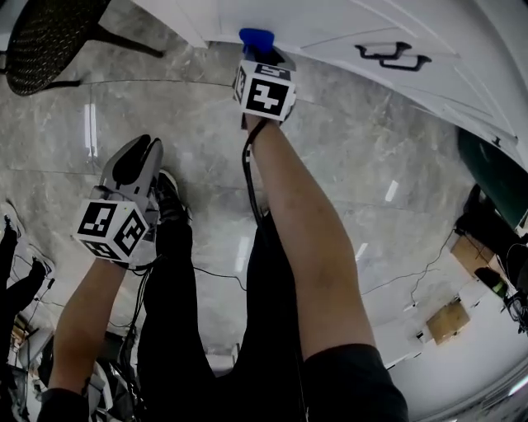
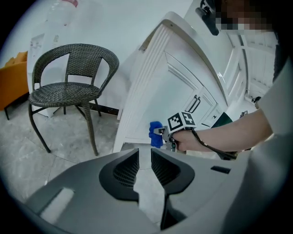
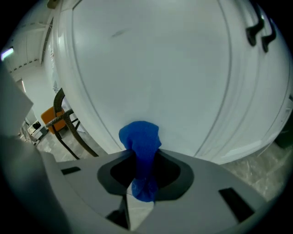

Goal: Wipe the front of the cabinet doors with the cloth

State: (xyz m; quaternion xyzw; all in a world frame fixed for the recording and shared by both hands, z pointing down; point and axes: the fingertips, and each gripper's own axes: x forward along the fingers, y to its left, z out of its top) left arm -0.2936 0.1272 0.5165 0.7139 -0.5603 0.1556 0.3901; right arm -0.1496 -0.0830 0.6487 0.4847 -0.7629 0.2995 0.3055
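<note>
Cloth (image 3: pixel 142 141), blue and bunched, clamped between the closed jaws of the right gripper (image 3: pixel 144 161); its free end stands out past the fingertips and meets the white cabinet door (image 3: pixel 151 68) low on the panel, close to the door's bottom edge. In the head view the cloth (image 1: pixel 256 39) shows just beyond the right gripper (image 1: pixel 259 54), whose marker cube faces the camera, at the foot of the cabinet door (image 1: pixel 346 25) and well apart from the pair of black handles (image 1: pixel 394 56) nearer the door's other edge. The left gripper view shows the cloth (image 2: pixel 156 134) near the cabinet's lower outer corner, with the right gripper (image 2: pixel 165 135) and the forearm reaching in from the right. Left gripper (image 2: pixel 145 167): fingers slightly apart, nothing between them, only grey marbled floor (image 2: pixel 73 151) showing through the gap; in the head view it (image 1: pixel 142 152) hangs over the floor, well apart from the cabinet. A dark wicker chair (image 2: pixel 68 87) stands on the floor beside the cabinet's side.
</note>
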